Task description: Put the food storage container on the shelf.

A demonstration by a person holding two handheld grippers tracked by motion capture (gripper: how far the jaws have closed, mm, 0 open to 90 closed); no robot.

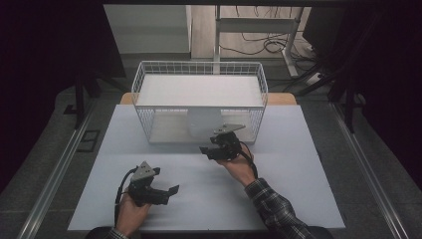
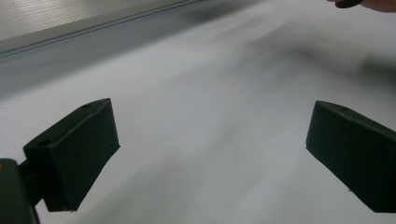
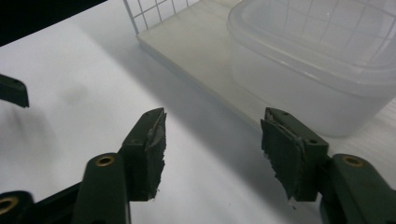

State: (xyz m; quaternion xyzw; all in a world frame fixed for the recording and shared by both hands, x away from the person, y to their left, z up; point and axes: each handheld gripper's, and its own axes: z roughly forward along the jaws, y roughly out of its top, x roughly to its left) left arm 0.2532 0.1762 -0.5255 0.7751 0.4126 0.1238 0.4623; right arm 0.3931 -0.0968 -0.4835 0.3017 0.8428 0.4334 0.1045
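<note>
A translucent plastic container (image 1: 204, 122) stands on the base board under the white wire rack (image 1: 199, 106). In the right gripper view the container (image 3: 299, 60) is just beyond my jaws, with the rack's wire (image 3: 149, 14) and base board (image 3: 196, 51) behind. My right gripper (image 1: 211, 144) (image 3: 212, 126) hovers at the rack's front edge, open, with nothing between its worn pads. Near the table's front left my left gripper (image 1: 166, 186) (image 2: 210, 126) rests low over the white surface, jaws wide apart and empty.
The white table top (image 1: 278, 189) stretches around both hands. Metal rails run along its left and right sides. Behind the rack are a desk frame and cables on the floor (image 1: 268, 45). One jaw of the left gripper (image 3: 11, 91) shows at the right gripper view's left edge.
</note>
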